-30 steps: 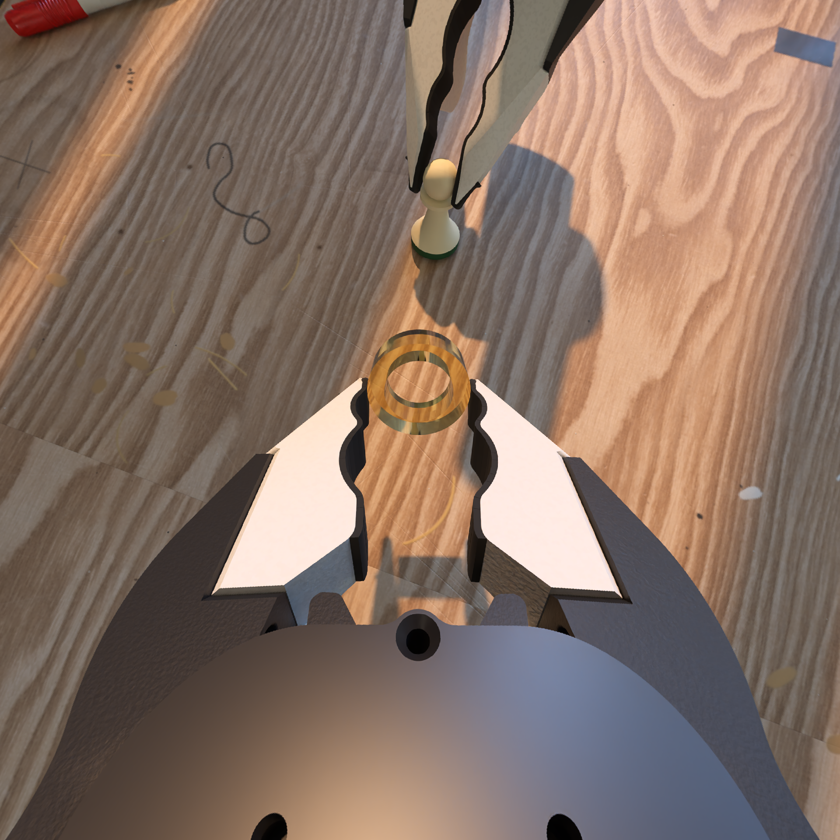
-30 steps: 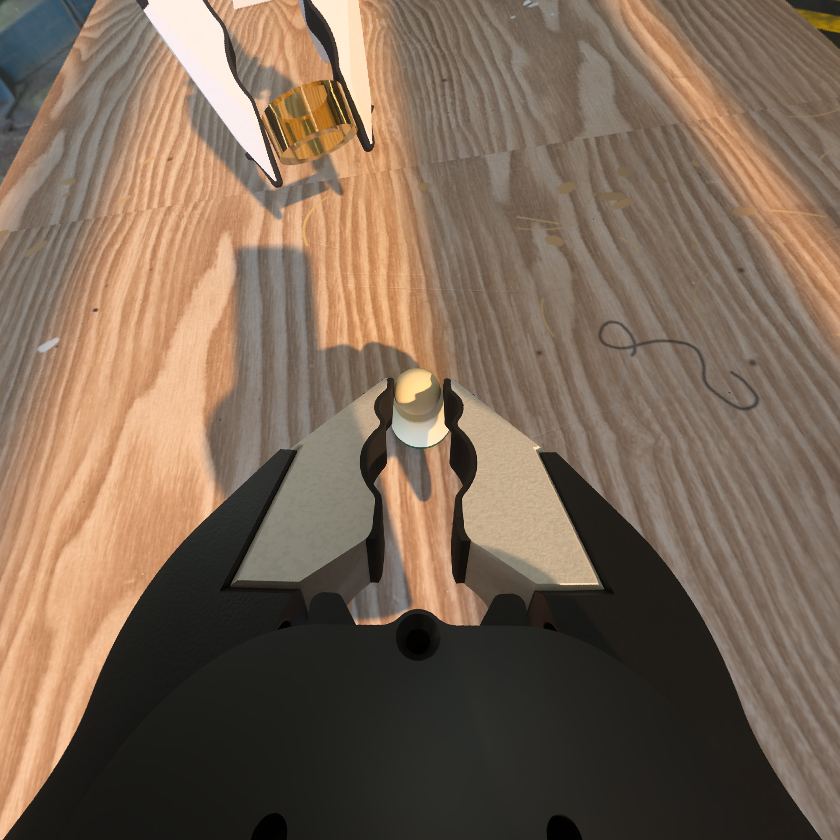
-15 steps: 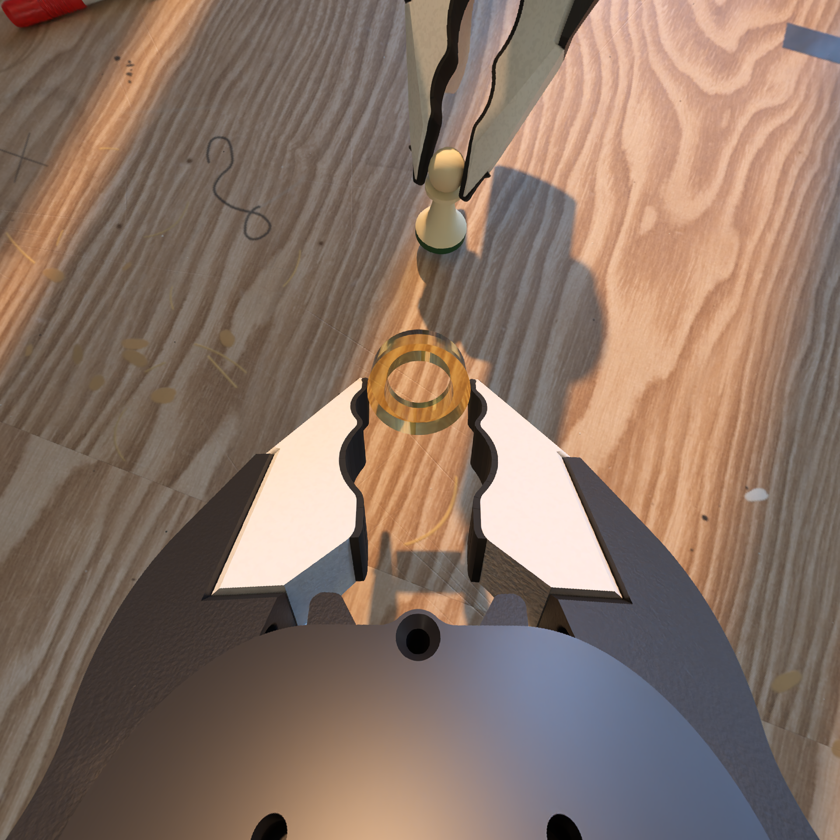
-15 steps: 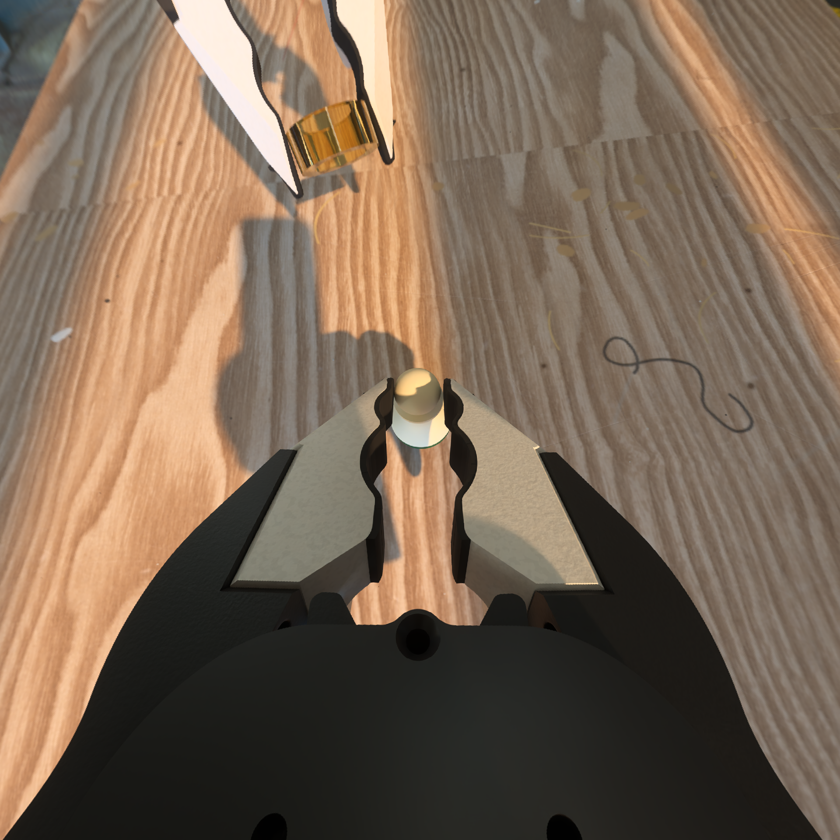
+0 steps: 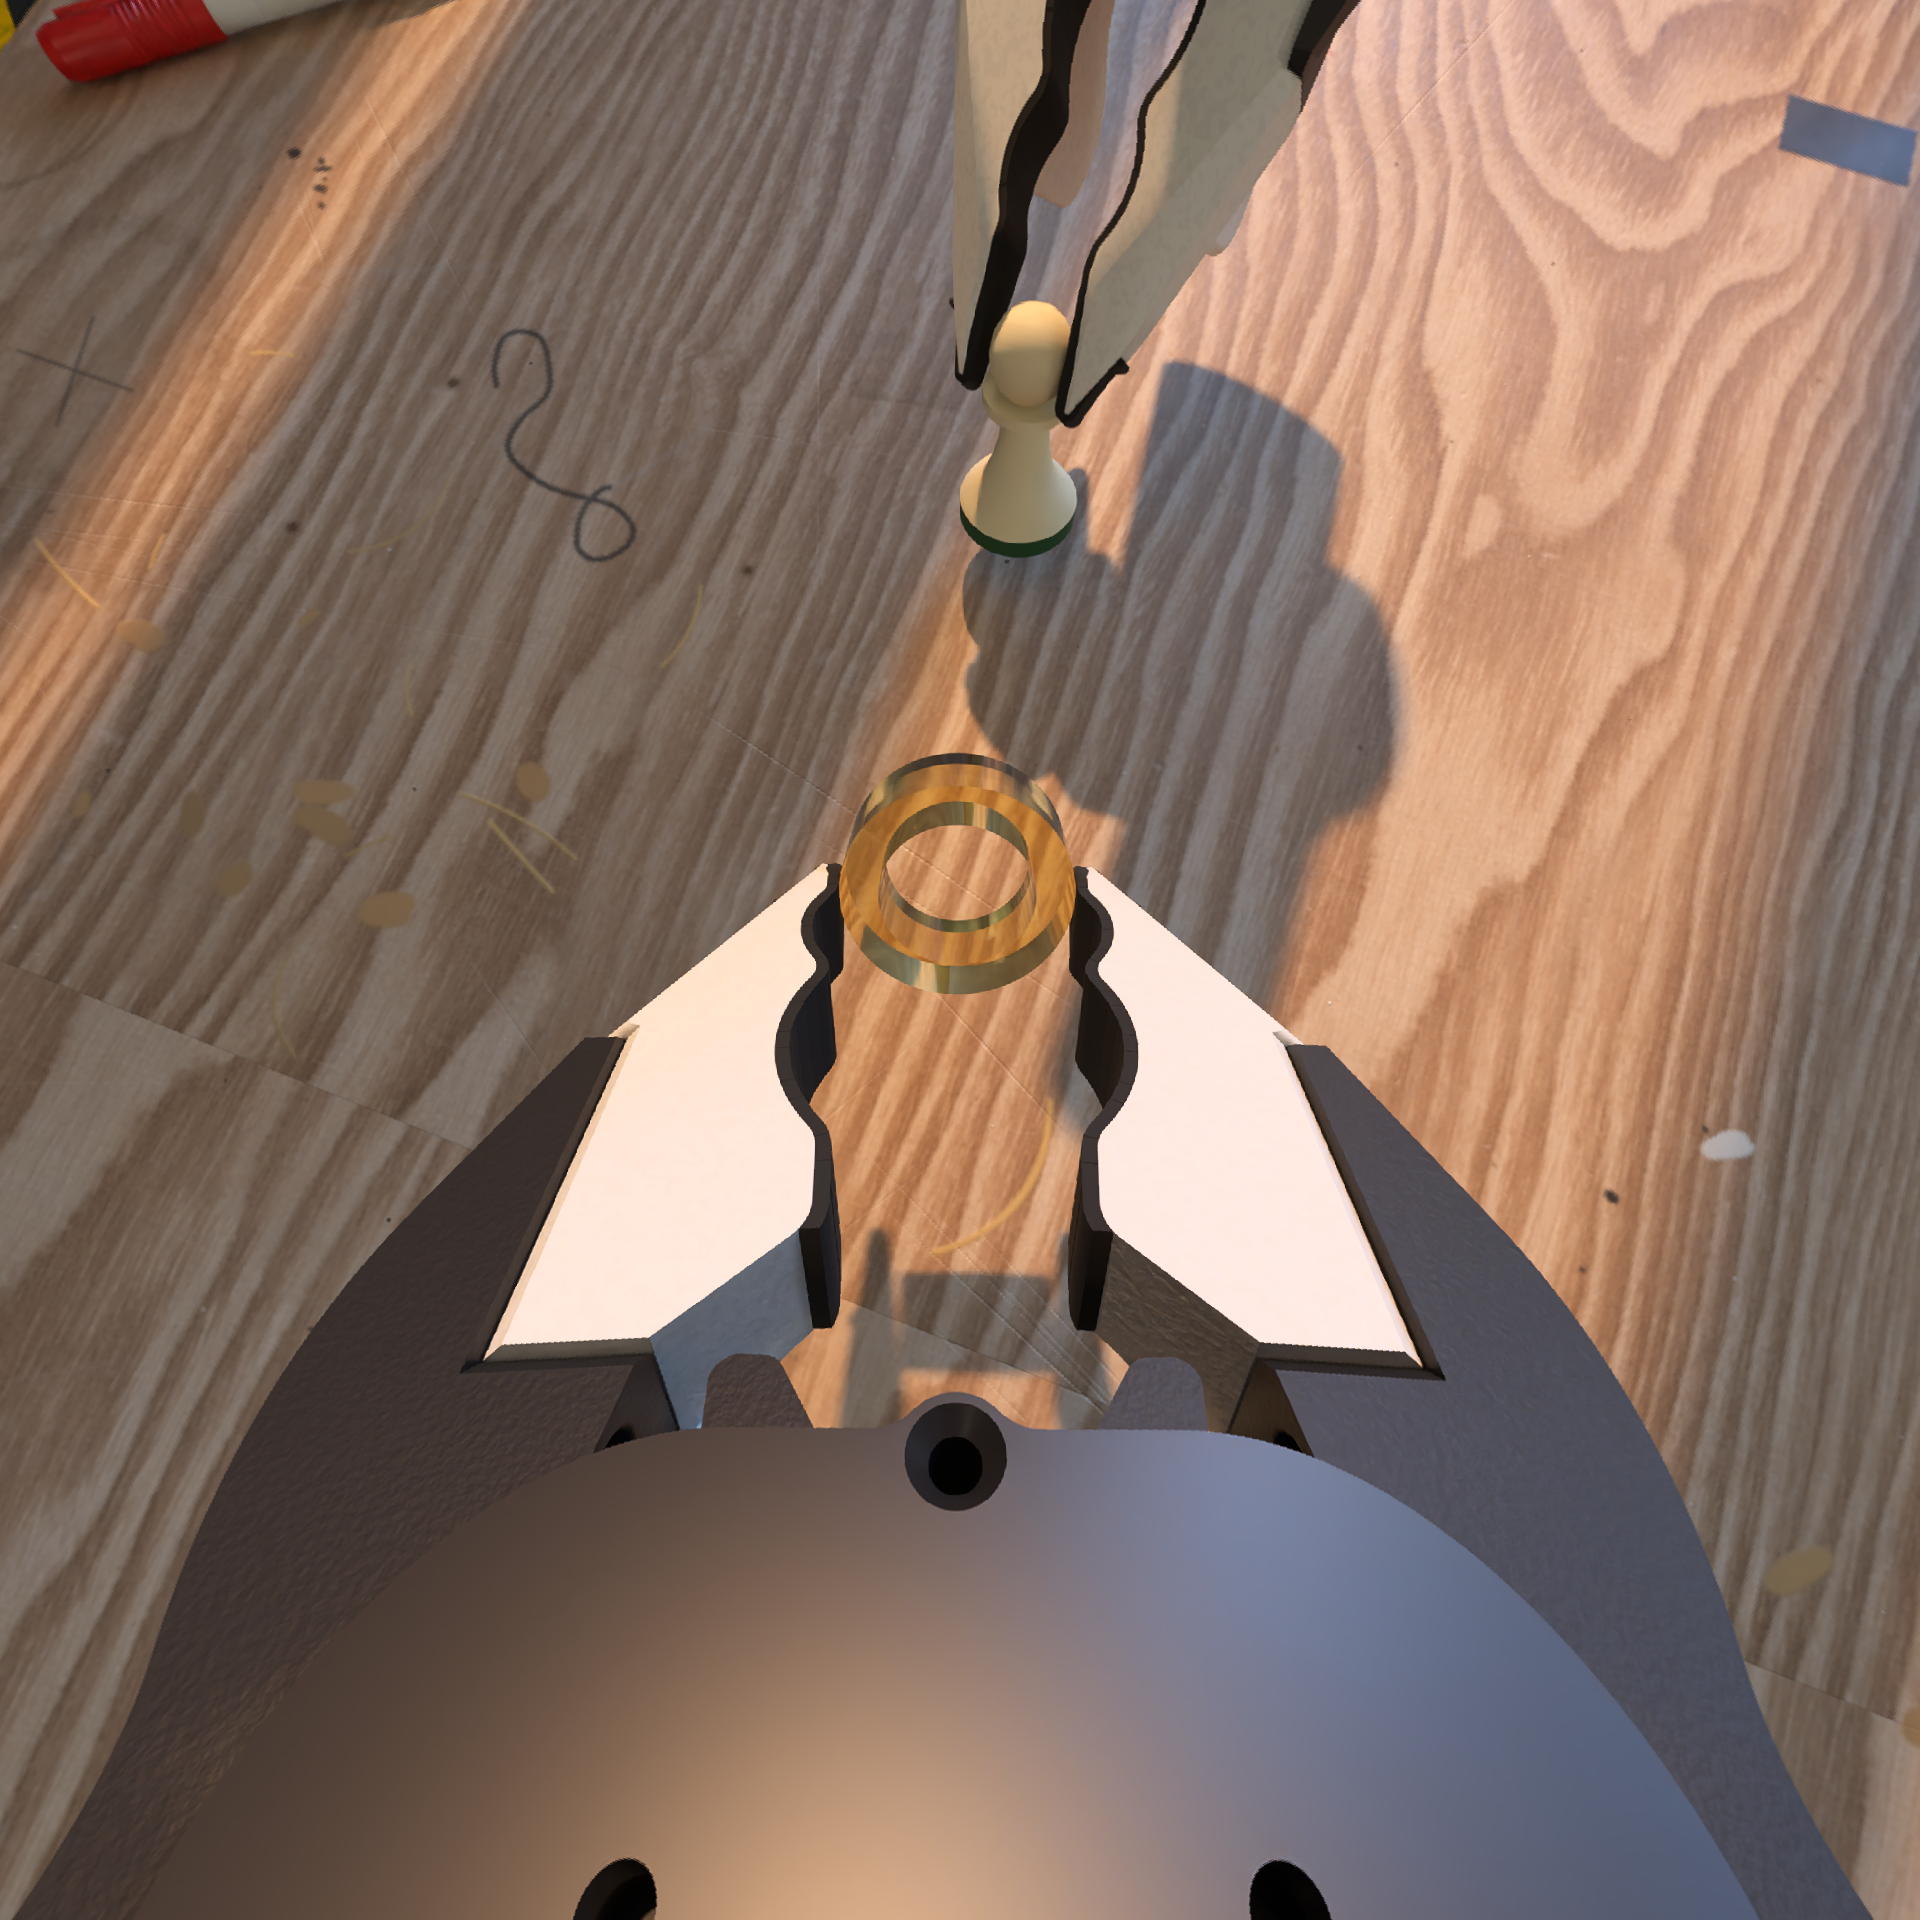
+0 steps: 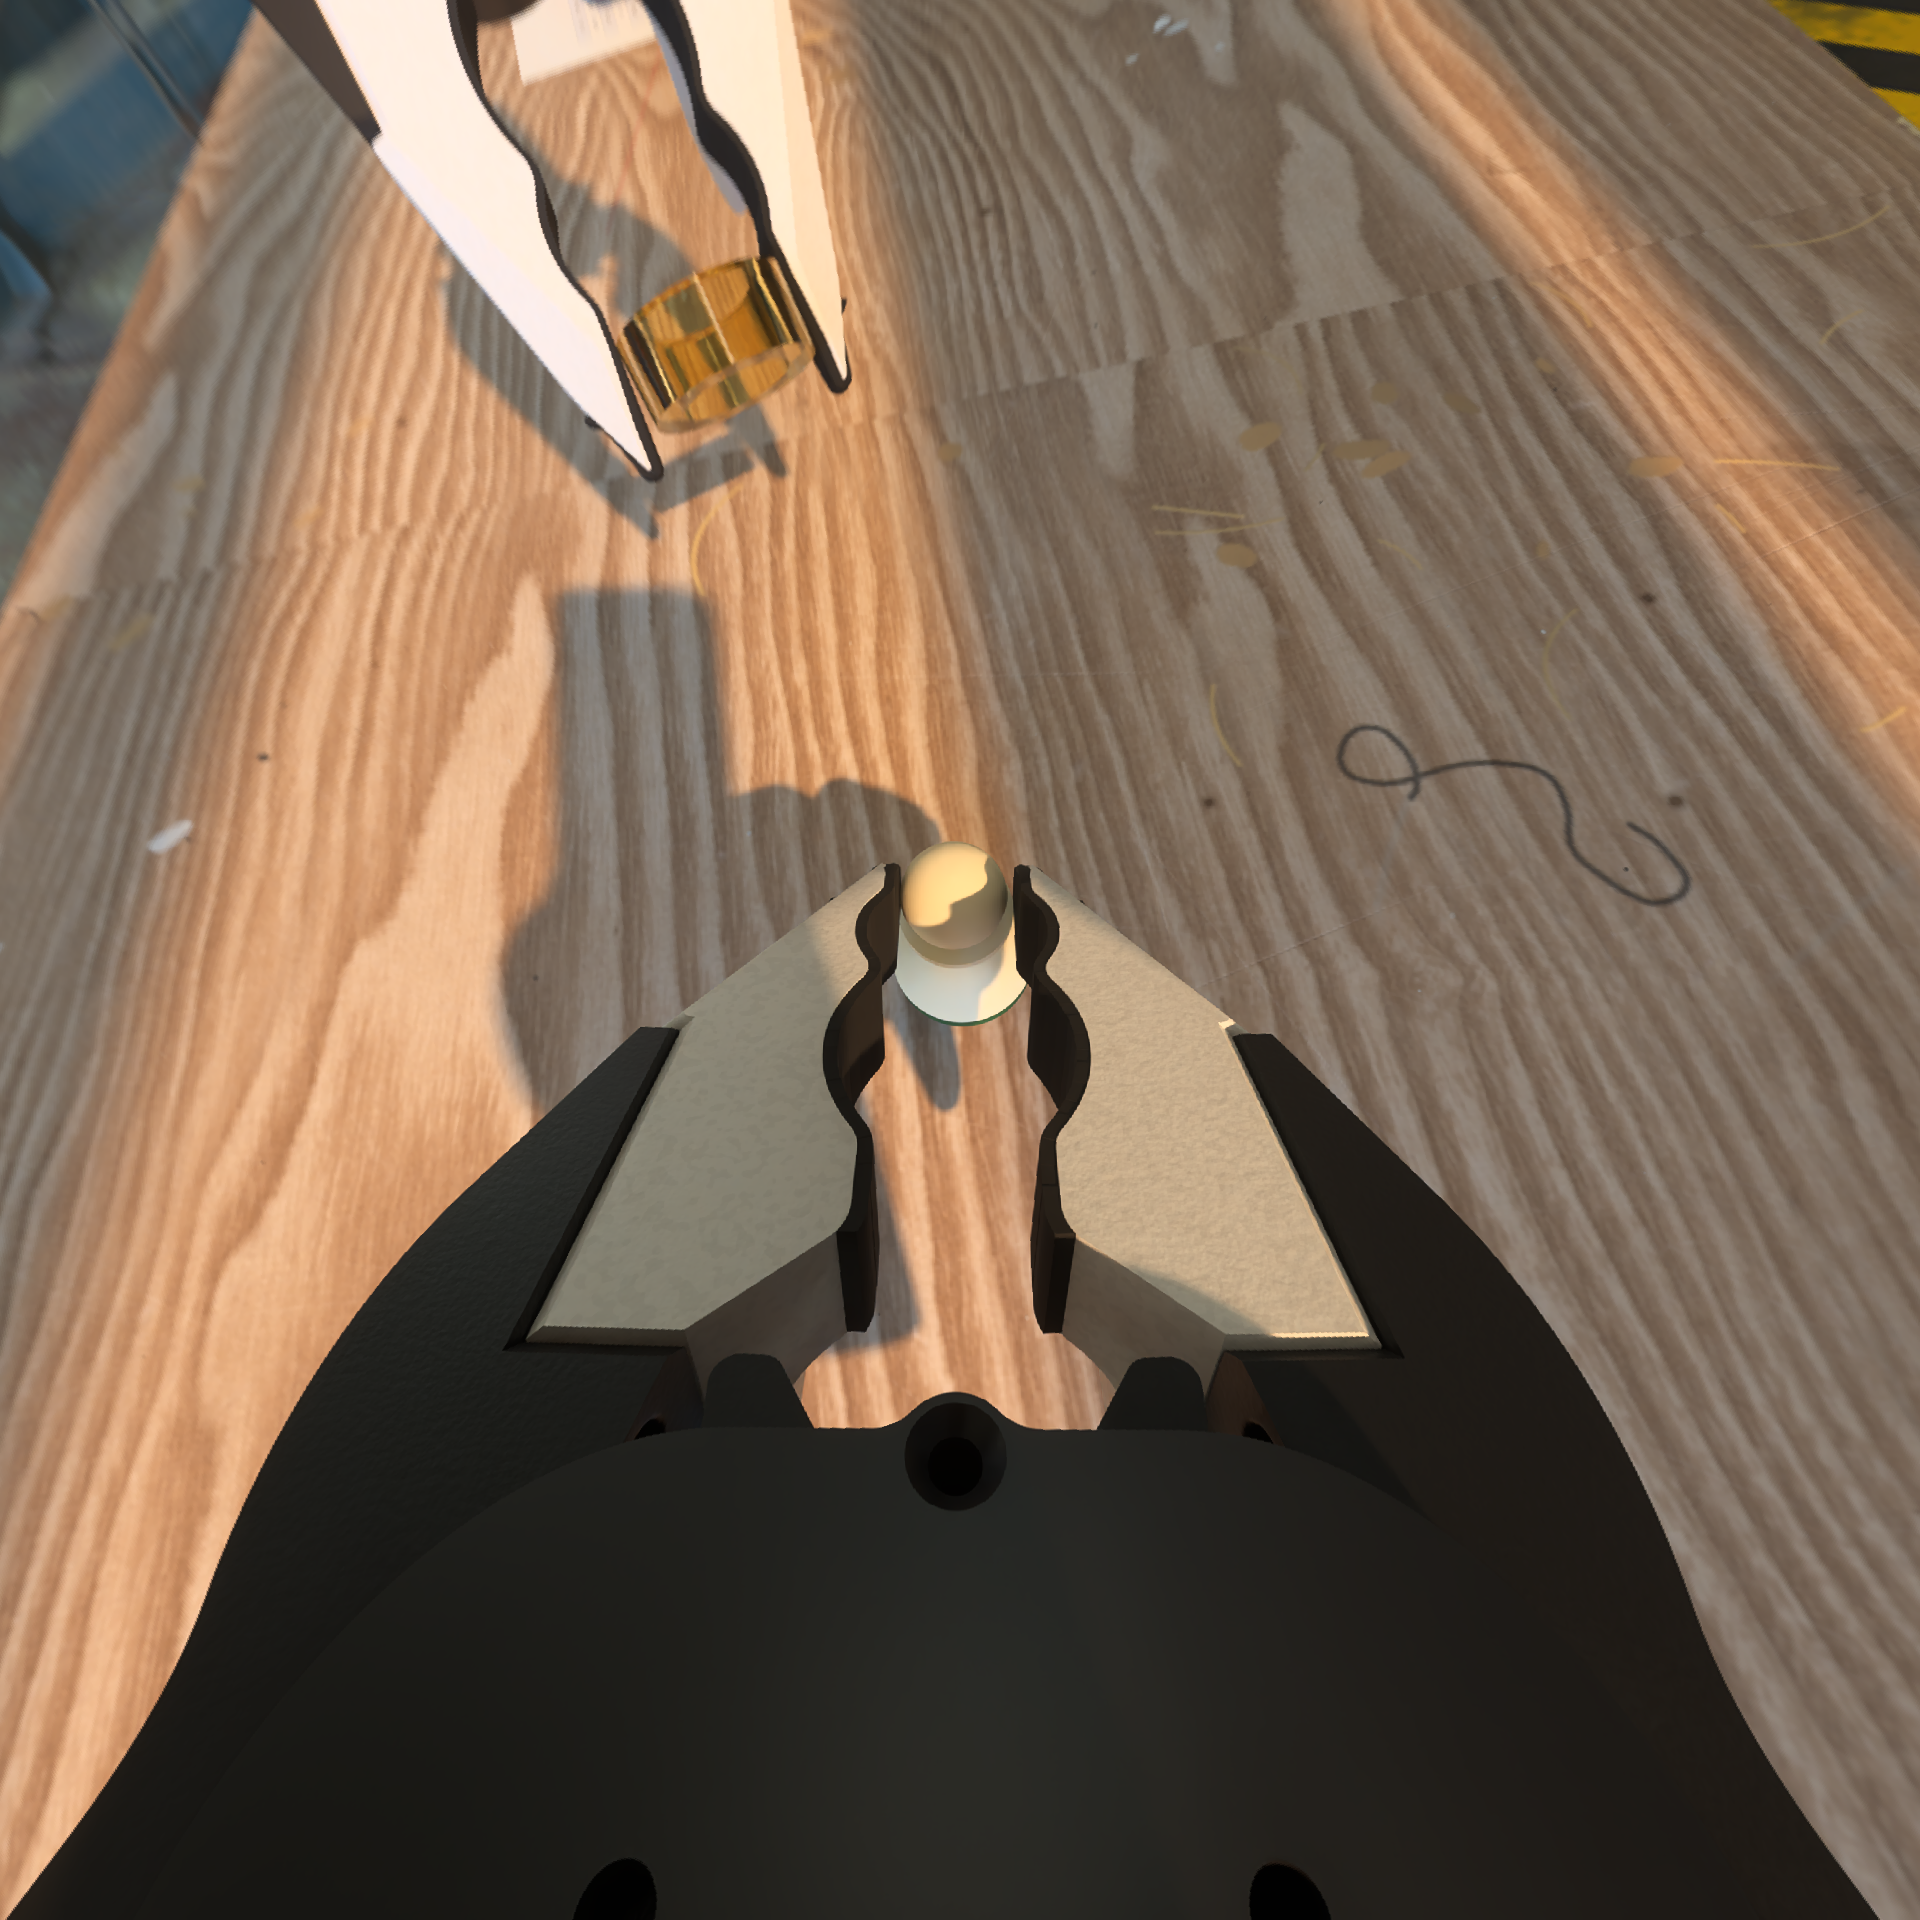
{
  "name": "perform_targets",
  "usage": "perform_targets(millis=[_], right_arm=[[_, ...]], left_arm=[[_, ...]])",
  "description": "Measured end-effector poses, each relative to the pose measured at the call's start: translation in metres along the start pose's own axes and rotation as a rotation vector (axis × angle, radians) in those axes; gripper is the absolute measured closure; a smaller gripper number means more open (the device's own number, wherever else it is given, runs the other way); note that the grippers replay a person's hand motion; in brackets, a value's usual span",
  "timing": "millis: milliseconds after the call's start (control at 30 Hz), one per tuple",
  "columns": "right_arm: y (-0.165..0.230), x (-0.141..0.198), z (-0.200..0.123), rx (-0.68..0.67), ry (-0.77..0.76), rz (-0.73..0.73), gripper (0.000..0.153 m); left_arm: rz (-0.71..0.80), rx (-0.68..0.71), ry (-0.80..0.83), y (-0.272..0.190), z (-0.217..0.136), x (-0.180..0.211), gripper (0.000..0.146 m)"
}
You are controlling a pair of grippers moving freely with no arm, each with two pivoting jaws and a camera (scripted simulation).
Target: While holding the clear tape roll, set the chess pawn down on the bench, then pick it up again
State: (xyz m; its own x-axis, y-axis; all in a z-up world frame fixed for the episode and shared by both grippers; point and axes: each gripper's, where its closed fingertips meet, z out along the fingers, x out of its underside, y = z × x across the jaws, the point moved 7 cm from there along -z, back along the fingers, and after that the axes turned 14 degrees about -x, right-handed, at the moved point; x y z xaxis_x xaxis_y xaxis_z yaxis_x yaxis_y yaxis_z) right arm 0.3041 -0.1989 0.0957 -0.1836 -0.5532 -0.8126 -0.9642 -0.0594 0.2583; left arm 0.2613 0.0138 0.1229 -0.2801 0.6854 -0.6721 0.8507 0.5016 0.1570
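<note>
My left gripper (image 5: 956, 883) is shut on the clear amber-tinted tape roll (image 5: 956, 968) and holds it above the wooden bench (image 5: 1558, 727), ring opening facing the camera. In the right wrist view, this gripper (image 6: 740, 424) and the roll (image 6: 717, 343) are at the upper left. My right gripper (image 6: 954, 883) is shut on the round head of the cream chess pawn (image 6: 954, 896). In the left wrist view, the pawn (image 5: 1018, 478) hangs upright from the right gripper (image 5: 1023, 400), its green-rimmed base a little above the bench, with its shadow just below.
A red-capped marker (image 5: 135, 36) lies at the far left corner. A grey tape strip (image 5: 1849, 140) is at the far right. A pen scribble (image 6: 1507, 821) marks the wood. The bench edge (image 6: 104, 364) runs along the left in the right wrist view.
The right gripper has risen a little with the pawn, so the gap between the base and its shadow has grown. The left gripper still holds the tape roll.
</note>
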Motion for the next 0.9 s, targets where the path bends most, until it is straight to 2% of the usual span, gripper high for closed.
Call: perform_targets(millis=[167,400,567,667,767,900], right_arm=[[0.004,0.001,0.009,0.016,0.107,-0.044,0.131],[0.004,0.003,0.010,-0.015,0.076,-0.005,0.131],[0.005,0.000,0.007,0.011,0.119,-0.019,0.131],[0.008,-0.009,0.001,0.023,0.103,-0.045,0.116],[0.010,-0.019,-0.001,0.046,0.098,-0.097,0.122],[0.008,-0.015,0.009,0.038,0.208,-0.123,0.128]], left_arm=[[0.017,0.002,0.001,-0.003,0.003,-0.001,0.103],[0.024,0.007,0.005,-0.004,0.004,0.001,0.103],[0.025,0.007,0.011,-0.004,0.005,0.000,0.103],[0.025,0.005,0.013,-0.003,0.005,0.001,0.103],[0.030,0.003,0.010,-0.004,0.005,0.002,0.103],[0.034,0.000,0.000,-0.003,0.003,0.000,0.103]])
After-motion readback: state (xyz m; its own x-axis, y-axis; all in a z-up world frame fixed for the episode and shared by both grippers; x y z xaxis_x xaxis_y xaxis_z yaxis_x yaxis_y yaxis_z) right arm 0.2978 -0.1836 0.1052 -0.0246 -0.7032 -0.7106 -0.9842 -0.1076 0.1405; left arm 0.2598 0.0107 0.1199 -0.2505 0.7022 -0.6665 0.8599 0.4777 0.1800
